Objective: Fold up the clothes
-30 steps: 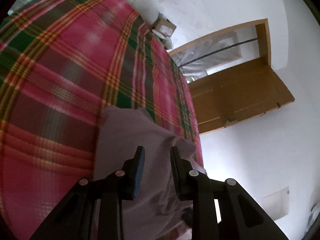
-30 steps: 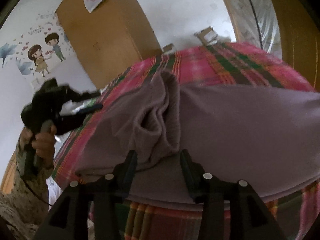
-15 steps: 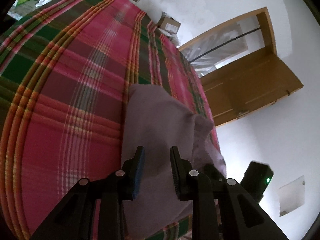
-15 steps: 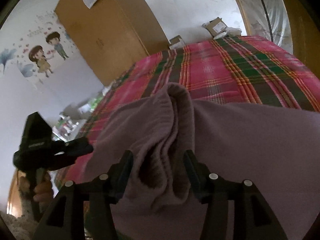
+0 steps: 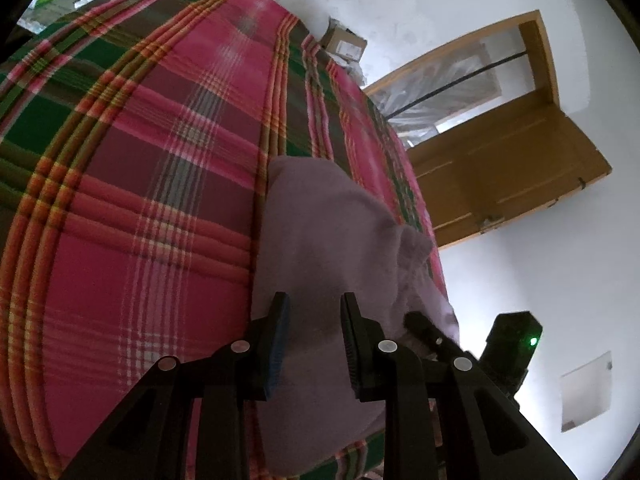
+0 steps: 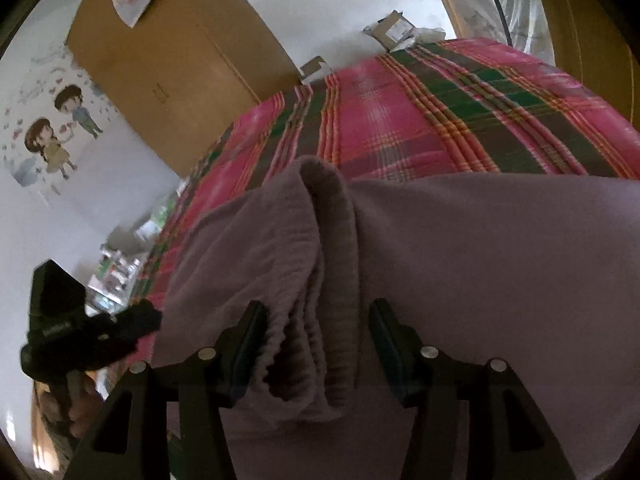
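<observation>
Left gripper (image 5: 314, 322): jaws are standing apart with a moderate gap, and the mauve cloth is lying in that gap. I cannot tell whether either pad is pressing on it, so this is not looking like a clamp.

Right gripper (image 6: 316, 338): jaws are gaping wide, wider than the left pair, and a bunched ribbed edge of the garment is sitting between them. The left finger (image 6: 248, 332) is looking just beside the ribbing, while the right finger is standing clear of it.

Mauve garment (image 5: 320, 240): it is lying spread on the bed near the edge closest to both cameras. In the right wrist view its rolled, ribbed fold (image 6: 320, 272) is rising up the middle, with smooth cloth stretching off to the right.

Plaid bedcover (image 5: 140, 160): pink, green and brown checks are running out beneath the garment and filling the far side of the bed.

Other-tool sighting: the right gripper's dark body with a green light (image 5: 516, 340) is showing past the garment in the left wrist view. The left gripper's body (image 6: 64, 328) is showing at the left in the right wrist view, with a hand (image 6: 76, 404) gripping below it.

Room: a wooden door (image 5: 512, 168) is standing open, a wardrobe (image 6: 168, 64) is backing the bed, and a cartoon sticker (image 6: 56, 128) is decorating the wall.
</observation>
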A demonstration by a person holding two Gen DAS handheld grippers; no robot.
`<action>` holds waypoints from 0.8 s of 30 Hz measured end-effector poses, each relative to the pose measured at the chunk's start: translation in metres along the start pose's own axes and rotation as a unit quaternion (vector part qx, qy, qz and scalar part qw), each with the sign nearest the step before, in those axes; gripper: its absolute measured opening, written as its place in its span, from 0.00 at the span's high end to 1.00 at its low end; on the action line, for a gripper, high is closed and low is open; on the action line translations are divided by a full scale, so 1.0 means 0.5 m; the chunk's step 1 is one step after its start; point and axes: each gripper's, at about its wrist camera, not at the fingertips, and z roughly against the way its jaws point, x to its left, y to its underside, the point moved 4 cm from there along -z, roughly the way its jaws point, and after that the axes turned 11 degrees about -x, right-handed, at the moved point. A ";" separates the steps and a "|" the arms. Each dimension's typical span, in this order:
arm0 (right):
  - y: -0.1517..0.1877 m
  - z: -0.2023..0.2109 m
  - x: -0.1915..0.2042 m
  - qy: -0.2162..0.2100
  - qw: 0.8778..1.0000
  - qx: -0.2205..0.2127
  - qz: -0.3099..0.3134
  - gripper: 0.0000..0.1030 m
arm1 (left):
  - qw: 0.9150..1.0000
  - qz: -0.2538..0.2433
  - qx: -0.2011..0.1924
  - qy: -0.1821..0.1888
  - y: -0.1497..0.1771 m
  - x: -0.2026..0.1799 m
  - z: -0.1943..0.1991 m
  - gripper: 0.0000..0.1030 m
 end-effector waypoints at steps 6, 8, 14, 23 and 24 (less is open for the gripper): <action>0.005 -0.005 0.008 -0.001 1.000 0.005 0.010 0.61 | 1.000 -0.001 0.004 -0.004 -0.002 -0.004 -0.009 0.75; 0.003 0.000 0.009 -0.015 1.000 0.006 -0.002 0.72 | 1.000 -0.002 0.003 -0.007 -0.002 -0.004 -0.010 0.75; -0.012 0.046 0.035 -0.043 0.999 -0.015 -0.010 0.82 | 1.000 -0.007 0.005 -0.011 -0.001 -0.007 -0.013 0.75; 0.015 0.098 0.030 -0.010 0.999 -0.027 -0.039 0.82 | 1.000 -0.013 0.010 -0.007 0.004 -0.010 -0.018 0.75; 0.023 0.095 0.024 0.001 0.999 -0.024 -0.037 0.82 | 1.000 -0.015 0.013 -0.008 0.004 -0.010 -0.019 0.75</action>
